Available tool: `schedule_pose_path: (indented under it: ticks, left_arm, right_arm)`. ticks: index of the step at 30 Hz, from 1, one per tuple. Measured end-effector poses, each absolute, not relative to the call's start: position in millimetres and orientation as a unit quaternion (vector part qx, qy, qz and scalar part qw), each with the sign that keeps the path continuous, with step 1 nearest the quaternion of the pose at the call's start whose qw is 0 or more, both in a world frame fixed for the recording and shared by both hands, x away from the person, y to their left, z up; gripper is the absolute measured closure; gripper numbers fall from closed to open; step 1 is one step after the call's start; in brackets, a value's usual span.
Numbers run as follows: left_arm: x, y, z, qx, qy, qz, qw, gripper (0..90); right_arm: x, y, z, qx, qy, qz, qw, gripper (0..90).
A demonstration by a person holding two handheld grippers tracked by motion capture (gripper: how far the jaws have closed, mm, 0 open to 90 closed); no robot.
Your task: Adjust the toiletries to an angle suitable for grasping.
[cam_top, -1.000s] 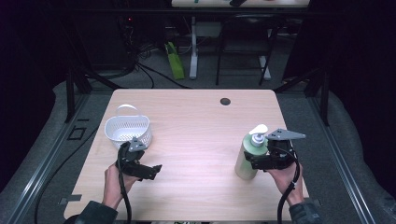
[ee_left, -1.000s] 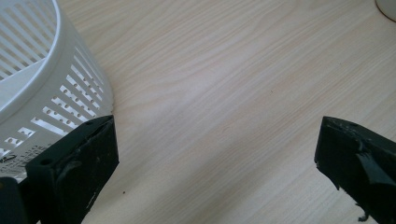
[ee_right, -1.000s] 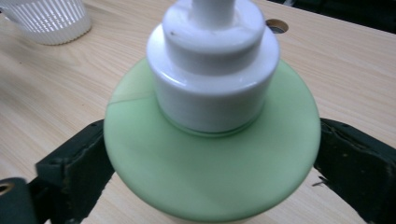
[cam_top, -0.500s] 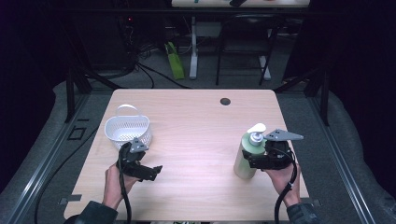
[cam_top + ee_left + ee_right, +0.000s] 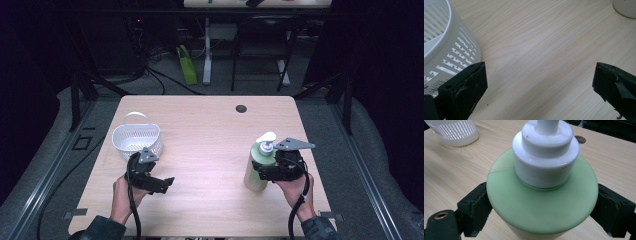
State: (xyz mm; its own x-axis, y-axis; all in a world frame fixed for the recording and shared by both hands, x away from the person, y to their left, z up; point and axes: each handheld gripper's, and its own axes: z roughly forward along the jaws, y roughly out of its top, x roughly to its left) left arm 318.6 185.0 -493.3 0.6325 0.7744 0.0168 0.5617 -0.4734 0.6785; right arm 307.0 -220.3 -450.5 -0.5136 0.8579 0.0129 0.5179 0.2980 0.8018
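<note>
A pale green pump bottle (image 5: 252, 175) with a white pump head stands upright at the table's front right. My right gripper (image 5: 260, 172) is shut on the bottle; in the right gripper view its two black jaws press against the green body (image 5: 541, 205) just below the shoulder. A white slotted basket (image 5: 120, 136) with a handle sits at the left. My left gripper (image 5: 165, 182) is open just in front of the basket, low over the wood, its jaws wide apart with nothing between them (image 5: 539, 82). The basket wall (image 5: 449, 45) lies beside the left jaw.
The light wooden table (image 5: 200, 130) has a round cable hole (image 5: 241, 108) near its far edge. A pale rounded base (image 5: 626, 7) shows at the upper right of the left gripper view. Dark floor, cables and table legs lie beyond the far edge.
The right gripper and the bottle have shifted slightly to the left. The left gripper has stayed where it was beside the basket.
</note>
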Motion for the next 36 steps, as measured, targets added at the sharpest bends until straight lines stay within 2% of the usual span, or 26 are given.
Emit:
schedule_pose_path:
  ticks: [21, 36]
  left_arm:
    - [318, 187, -491, 0.840, 0.394, 0.166, 0.335, 0.0]
    - [317, 188, -491, 0.838, 0.395, 0.170, 0.335, 0.0]
  right_arm:
    - [321, -171, -450, 0.407, 0.797, 0.400, 0.196, 11.7]
    - [326, -151, -450, 0.389, 0.808, 0.402, 0.187, 11.8]
